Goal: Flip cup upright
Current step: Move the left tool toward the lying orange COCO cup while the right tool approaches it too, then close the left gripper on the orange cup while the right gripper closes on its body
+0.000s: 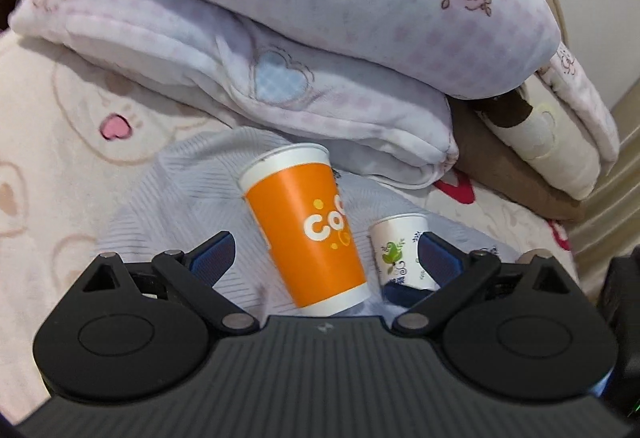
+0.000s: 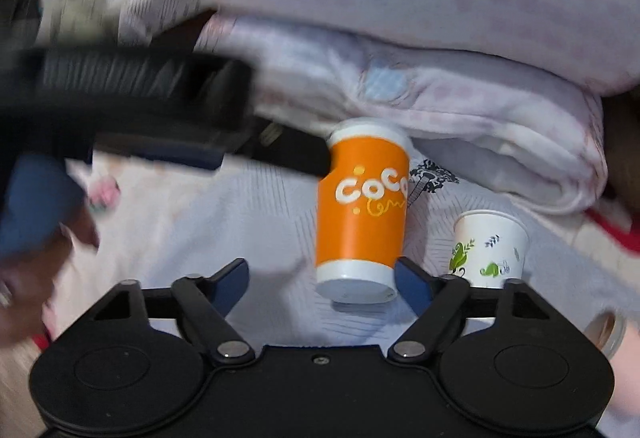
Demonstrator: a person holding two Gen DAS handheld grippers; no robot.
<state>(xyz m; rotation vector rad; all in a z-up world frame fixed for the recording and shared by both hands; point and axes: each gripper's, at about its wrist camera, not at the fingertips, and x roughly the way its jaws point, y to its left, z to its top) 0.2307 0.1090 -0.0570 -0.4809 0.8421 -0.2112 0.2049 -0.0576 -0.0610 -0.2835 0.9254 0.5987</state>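
Note:
An orange paper cup (image 1: 308,234) with white "CoCo" lettering stands on a pale striped cloth (image 1: 192,198), rim up and leaning left. It sits between the fingers of my open left gripper (image 1: 322,252), touching neither. In the right wrist view the cup (image 2: 362,214) shows its base toward the camera, and the left gripper's black finger (image 2: 292,154) reaches its upper left side. My right gripper (image 2: 320,282) is open and empty, with its right finger (image 2: 412,280) close to the cup's base. A small white cup (image 1: 400,250) with green leaf print stands upright to the right (image 2: 490,248).
Folded pink-and-white floral blankets (image 1: 320,38) are piled just behind the cups. A cream bedspread (image 1: 48,158) with bear print lies around the cloth. A brown cushion (image 1: 516,178) sits at the right. A small jar (image 2: 606,332) lies at the right edge of the right wrist view.

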